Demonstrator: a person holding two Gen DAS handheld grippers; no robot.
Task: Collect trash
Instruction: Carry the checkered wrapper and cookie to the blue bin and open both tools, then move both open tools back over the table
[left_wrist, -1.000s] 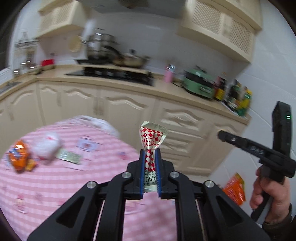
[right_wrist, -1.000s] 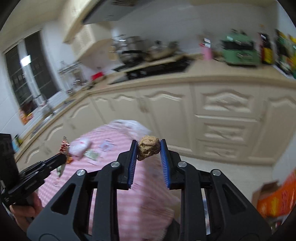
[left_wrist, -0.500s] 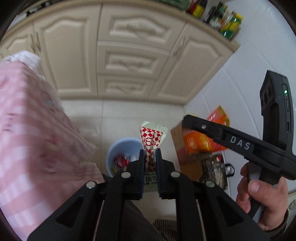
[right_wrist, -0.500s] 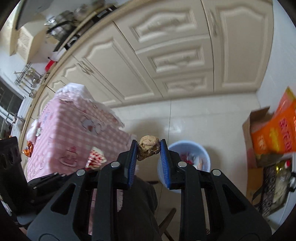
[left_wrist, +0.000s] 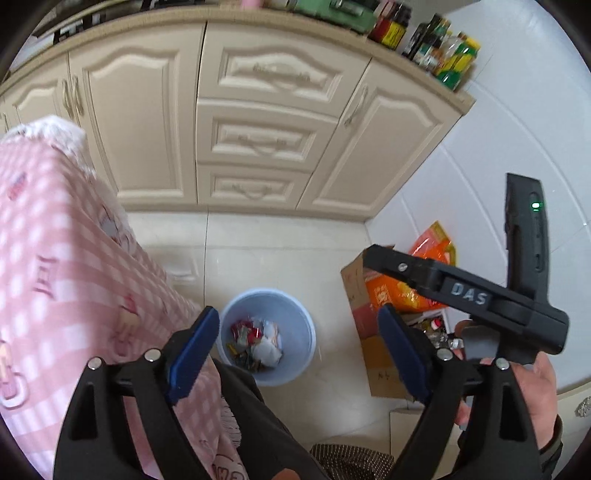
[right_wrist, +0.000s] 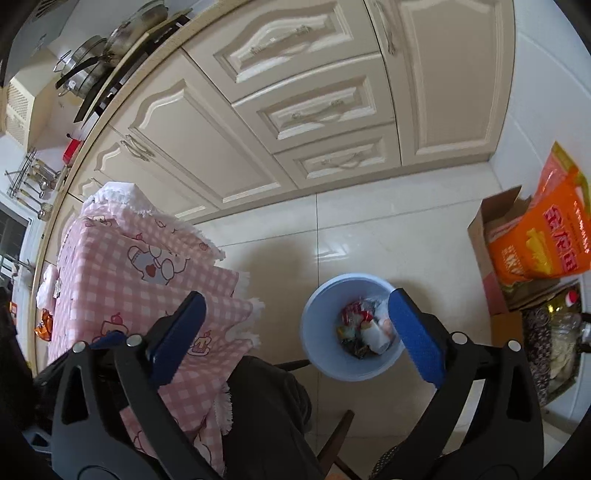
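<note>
Blue plastic bin (left_wrist: 266, 336) on floor tiles, wrappers (left_wrist: 255, 341) inside, below and between spread blue pads of left gripper (left_wrist: 295, 354). Right gripper (right_wrist: 295, 332) likewise wide apart, nothing held, above bin.

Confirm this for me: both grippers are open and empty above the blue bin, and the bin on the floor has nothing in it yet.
Not quite. The left gripper and right gripper are indeed open and empty above the blue bin, which stands on the floor, but the bin is not empty: the right wrist view shows wrappers and crumpled paper lying inside it.
</note>
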